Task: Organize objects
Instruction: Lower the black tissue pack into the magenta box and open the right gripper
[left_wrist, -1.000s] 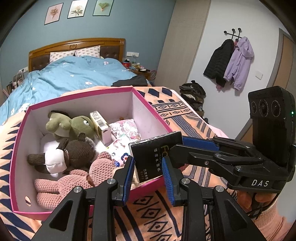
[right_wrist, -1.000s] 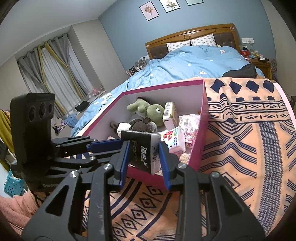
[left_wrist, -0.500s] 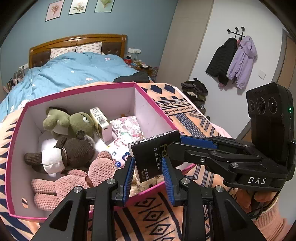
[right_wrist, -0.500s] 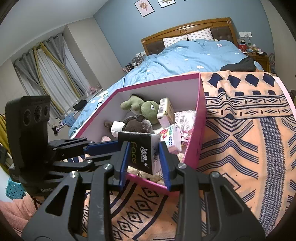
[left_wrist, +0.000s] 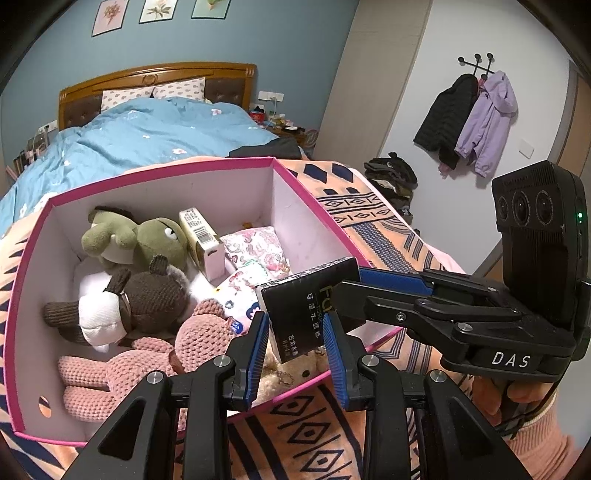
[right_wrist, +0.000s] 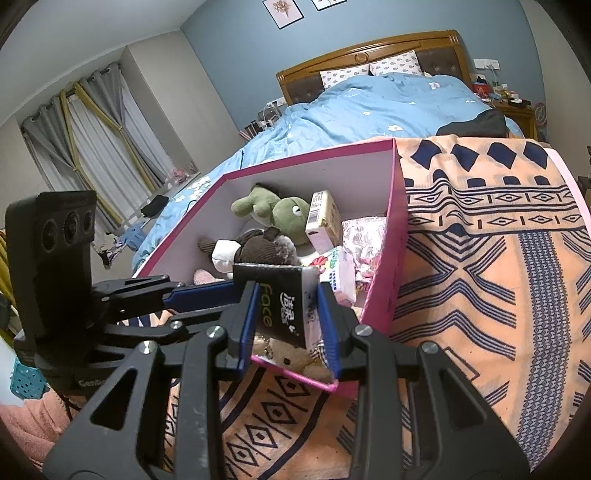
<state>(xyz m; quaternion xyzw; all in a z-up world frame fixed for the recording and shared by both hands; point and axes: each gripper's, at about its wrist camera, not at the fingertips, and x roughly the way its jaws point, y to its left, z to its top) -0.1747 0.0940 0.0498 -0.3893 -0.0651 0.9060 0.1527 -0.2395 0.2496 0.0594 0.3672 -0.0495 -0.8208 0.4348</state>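
Black tissue pack (left_wrist: 308, 308) gripped by both claws, left (left_wrist: 295, 343), right (right_wrist: 286, 317), seemingly above pink box (left_wrist: 314, 206).

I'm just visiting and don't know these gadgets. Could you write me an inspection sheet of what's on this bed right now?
Surface: patterned orange blanket over the bed.
Job's things: black tissue pack held above the pink box; plush toys, small cartons inside.
Clutter: clothes pile on floor.
Grippers: left gripper and right gripper both clamp the pack.
Cables: nothing seen.
Surroundings: blue duvet, hung coats, curtains.
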